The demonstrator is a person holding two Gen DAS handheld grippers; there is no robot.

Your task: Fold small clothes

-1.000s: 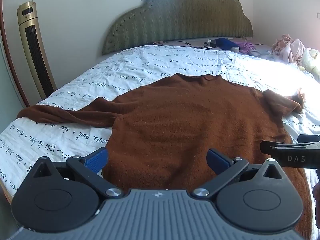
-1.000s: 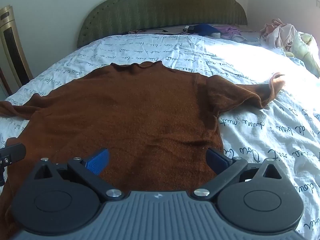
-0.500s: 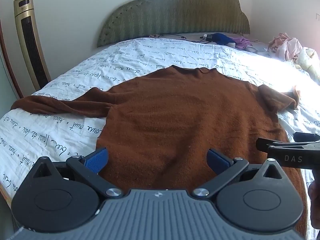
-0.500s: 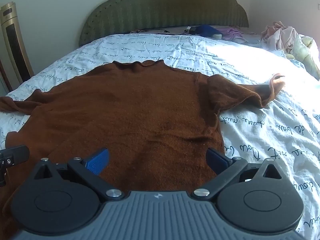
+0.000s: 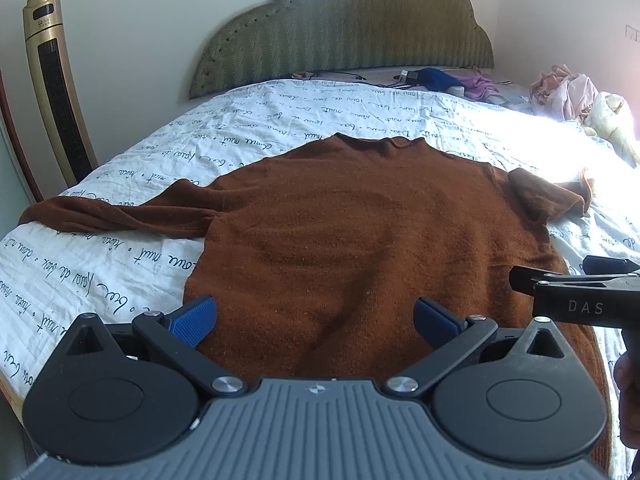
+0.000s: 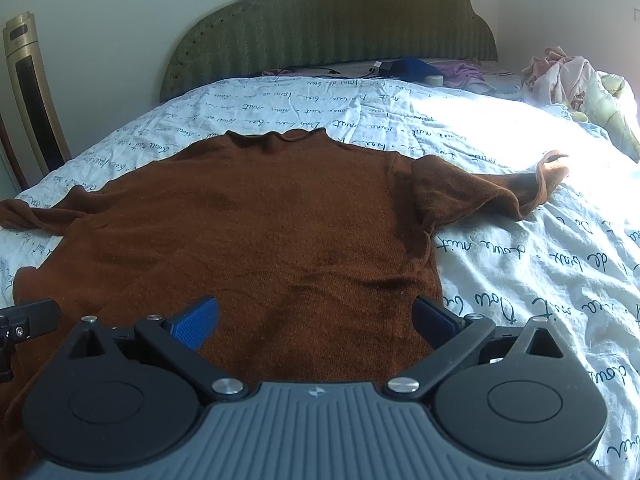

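Sweater (image 5: 360,248), brown and knitted, lies spread flat on the bed (image 5: 280,128), collar toward the headboard (image 5: 352,36) and hem nearest the cameras. Its left sleeve (image 5: 120,216) stretches out over the printed sheet; the right sleeve (image 6: 480,196) reaches toward the sunlit side, cuff curled up. No fold is made yet, so this looks like the opening step: taking position at the hem.

Left gripper (image 5: 316,316) hovers over the hem's left part, its blue pads spread wide and pinching nothing. Right gripper (image 6: 316,316) hangs over the hem's right corner, spread just as wide and empty.

Next, I judge, each needs to pinch a sleeve or a side edge and bring it inward across the body. The knit looks soft and may bunch, so a low, clean grip on one layer matters.
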